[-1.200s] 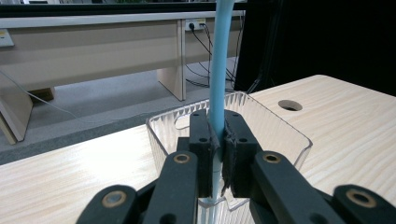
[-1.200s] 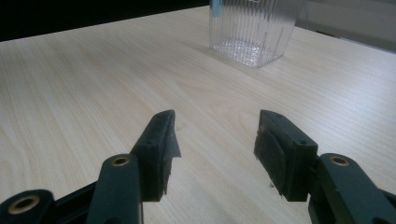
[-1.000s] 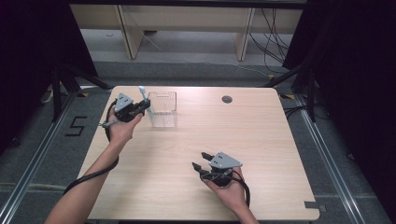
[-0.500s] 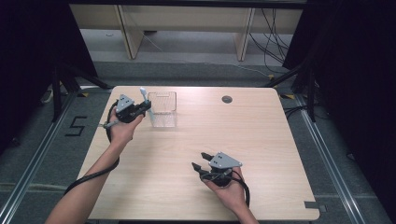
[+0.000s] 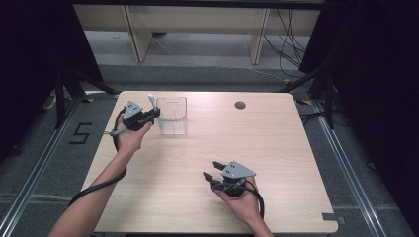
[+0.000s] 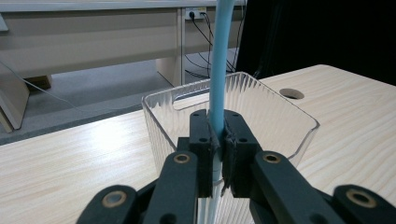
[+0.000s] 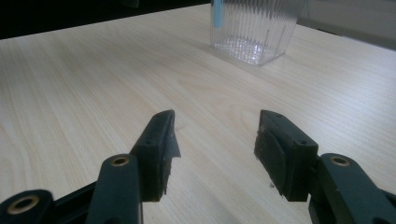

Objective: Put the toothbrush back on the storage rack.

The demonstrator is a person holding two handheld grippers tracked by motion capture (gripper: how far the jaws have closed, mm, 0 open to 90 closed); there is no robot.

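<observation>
Pale blue stick [image 6: 218, 70], slim, upright, pinched by left gripper [image 6: 218, 140], right gripper [image 7: 215, 149] spread

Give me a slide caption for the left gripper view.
Left gripper clamps a light-blue stick upright before a clear ribbed container.

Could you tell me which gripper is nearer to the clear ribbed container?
The left gripper sits right beside the clear ribbed container, clamping a light blue stick; the right gripper rests open, well toward the table's near edge.

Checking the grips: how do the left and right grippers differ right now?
The left gripper is shut on a light blue stick; the right gripper stands open, holding nothing. The left is beside the clear container; the right is apart from it, near the table's front. Both have black jaws.
</observation>
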